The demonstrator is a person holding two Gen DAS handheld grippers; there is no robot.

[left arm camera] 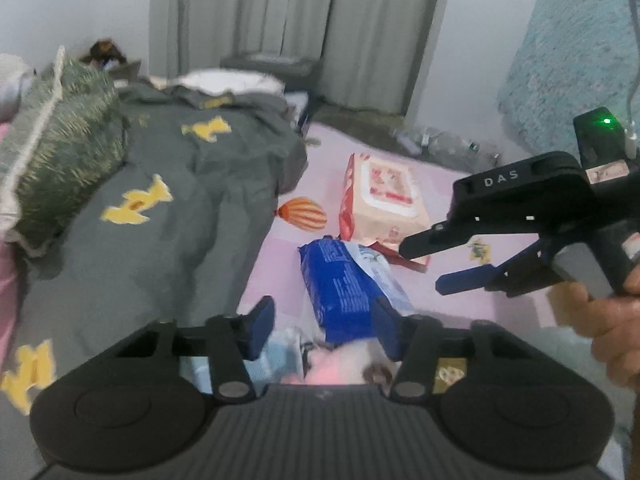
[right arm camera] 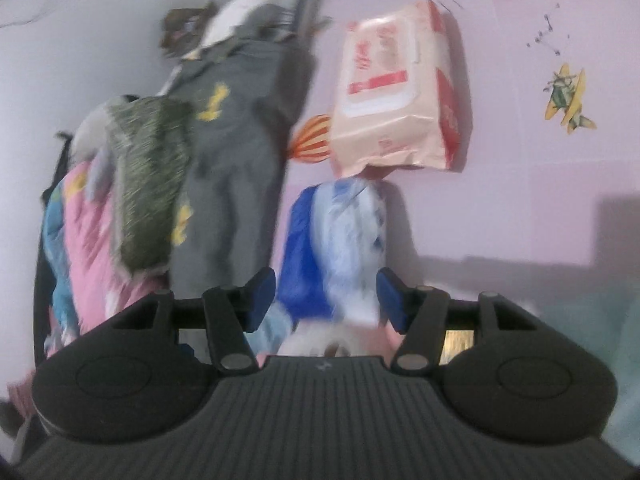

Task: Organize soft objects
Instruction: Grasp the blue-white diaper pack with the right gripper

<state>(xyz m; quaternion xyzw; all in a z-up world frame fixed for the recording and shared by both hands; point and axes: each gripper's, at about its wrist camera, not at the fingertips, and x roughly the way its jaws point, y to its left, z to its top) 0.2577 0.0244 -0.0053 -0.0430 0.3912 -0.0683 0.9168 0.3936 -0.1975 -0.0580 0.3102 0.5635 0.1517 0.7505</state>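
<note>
A blue and white soft pack (left arm camera: 340, 280) (right arm camera: 332, 240) lies on the pink bed sheet (left arm camera: 500, 312) (right arm camera: 520, 200). Its near end sits between the fingers of my left gripper (left arm camera: 326, 324); the jaws stand apart, and the left pad is clear of the pack. Beyond it rests a pink and red wipes pack (left arm camera: 384, 200) (right arm camera: 396, 96). My right gripper (left arm camera: 422, 266) (right arm camera: 326, 296) hovers to the right of both packs, open with nothing between its fingers. A white and pink fluffy thing (left arm camera: 340, 364) (right arm camera: 332, 340) peeks out under both grippers, blurred.
A grey blanket with yellow shapes (left arm camera: 180, 200) (right arm camera: 236, 160) covers the bed's left side, and a green patterned pillow (left arm camera: 60, 152) (right arm camera: 148, 184) lies on it. A teal fuzzy cushion (left arm camera: 572, 68) leans against the right wall. Curtains (left arm camera: 300, 20) hang at the back. A hand (left arm camera: 616, 320) holds the right gripper.
</note>
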